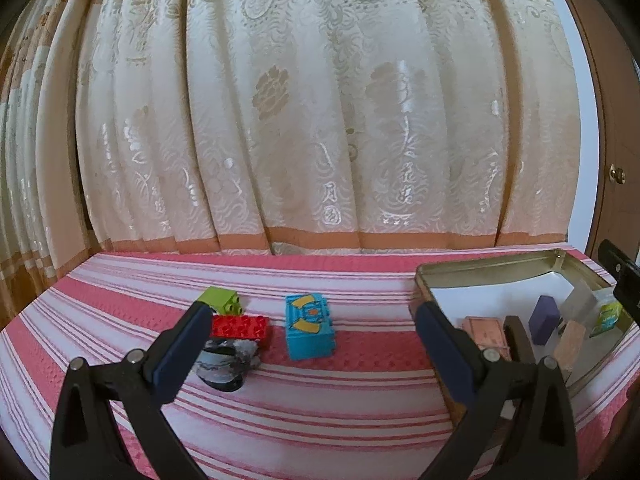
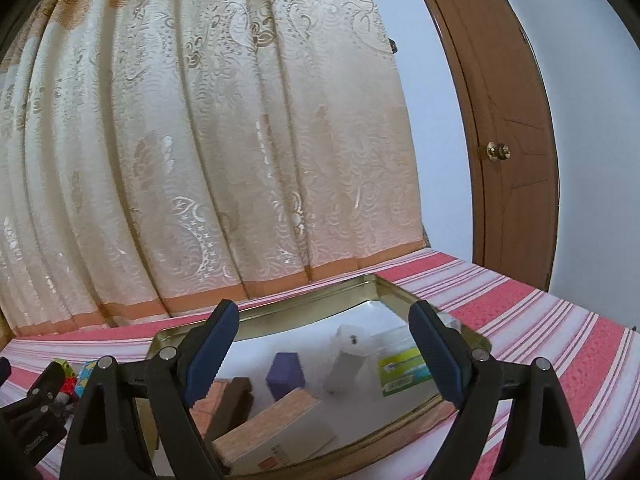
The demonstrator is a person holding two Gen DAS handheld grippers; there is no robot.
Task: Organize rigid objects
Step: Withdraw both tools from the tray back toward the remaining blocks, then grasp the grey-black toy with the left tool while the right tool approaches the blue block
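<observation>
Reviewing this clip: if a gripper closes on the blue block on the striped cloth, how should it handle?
The blue block looks like moulded plastic, so probably stiff and light. Its flat sides should suit the pads, though smooth plastic may slip. It sits squat on the cloth, so it should slide rather than roll.

No text is legible; the curtain (image 1: 320, 120) bears only unreadable woven characters.

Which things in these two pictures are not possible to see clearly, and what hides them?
- Grey object, left wrist view: blurred, partly behind the left gripper finger; kind unclear.
- Green brick, same view: near end behind that finger.
- Tin, right wrist view: near rim behind the right gripper.
- Yellow-green packet, same view: print too blurred to read.
- Brown block, same view: partly behind the finger.
</observation>
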